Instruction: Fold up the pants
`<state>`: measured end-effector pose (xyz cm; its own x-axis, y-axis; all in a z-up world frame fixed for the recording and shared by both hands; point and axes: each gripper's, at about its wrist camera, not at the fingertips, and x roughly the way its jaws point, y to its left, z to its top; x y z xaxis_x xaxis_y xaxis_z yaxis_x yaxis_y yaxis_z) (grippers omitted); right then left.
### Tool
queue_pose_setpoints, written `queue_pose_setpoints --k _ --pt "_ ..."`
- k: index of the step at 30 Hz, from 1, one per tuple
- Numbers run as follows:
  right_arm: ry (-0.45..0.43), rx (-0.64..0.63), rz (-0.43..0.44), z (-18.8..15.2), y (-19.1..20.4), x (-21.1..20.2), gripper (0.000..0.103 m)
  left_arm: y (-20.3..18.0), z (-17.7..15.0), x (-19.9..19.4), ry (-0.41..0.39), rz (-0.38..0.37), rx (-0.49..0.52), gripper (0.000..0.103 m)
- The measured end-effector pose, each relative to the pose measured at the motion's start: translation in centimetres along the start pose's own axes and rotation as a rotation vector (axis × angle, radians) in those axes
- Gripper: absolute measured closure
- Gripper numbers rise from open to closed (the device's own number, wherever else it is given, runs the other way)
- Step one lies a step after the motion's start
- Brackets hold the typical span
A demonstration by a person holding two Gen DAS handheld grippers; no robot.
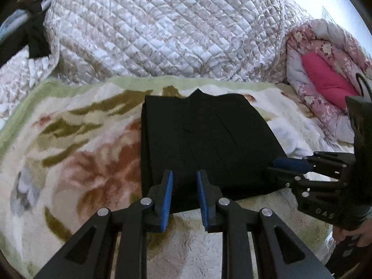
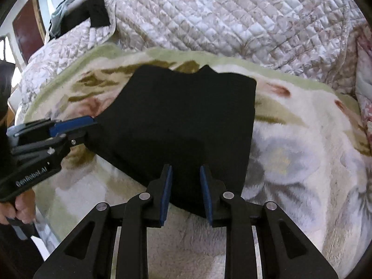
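Note:
The black pants lie folded into a flat rectangle on the floral fleece blanket; they also show in the right wrist view. My left gripper is open and empty, its blue pads over the near edge of the pants. It shows from the side in the right wrist view, at the pants' left edge. My right gripper is open and empty over the near edge. It shows from the side in the left wrist view, at the pants' right corner.
A white quilted bedspread is heaped behind the blanket. A pink floral duvet with a magenta lining lies at the right. Dark clothes hang on a rail at the far left. A hand holds the left gripper's handle.

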<state>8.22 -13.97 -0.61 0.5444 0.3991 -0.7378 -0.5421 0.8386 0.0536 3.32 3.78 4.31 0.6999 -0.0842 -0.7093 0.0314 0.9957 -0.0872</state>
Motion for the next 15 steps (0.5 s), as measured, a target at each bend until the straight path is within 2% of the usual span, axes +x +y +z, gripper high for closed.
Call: queue_pose_setpoints --k 5,7,12,15 --pt "-0.049 0.044 0.022 -0.7 -0.3 -2.6 0.075 -0.3 -1.3 -1.3 0.008 0.030 -0.023 0.073" --pt "-0.059 0.039 0.016 -1.5 -0.1 -3.2 0.056 -0.8 -2.1 -1.7 0.016 0.038 -0.004 0.073" --pt "-0.041 0.044 -0.024 -3.3 0.3 -3.8 0.055 -1.1 -3.2 -1.9 0.042 0.030 -0.006 0.065" --pt "0.002 0.053 -0.042 -3.9 0.0 -3.0 0.055 -0.9 -3.7 -1.5 0.058 0.039 -0.009 0.062"
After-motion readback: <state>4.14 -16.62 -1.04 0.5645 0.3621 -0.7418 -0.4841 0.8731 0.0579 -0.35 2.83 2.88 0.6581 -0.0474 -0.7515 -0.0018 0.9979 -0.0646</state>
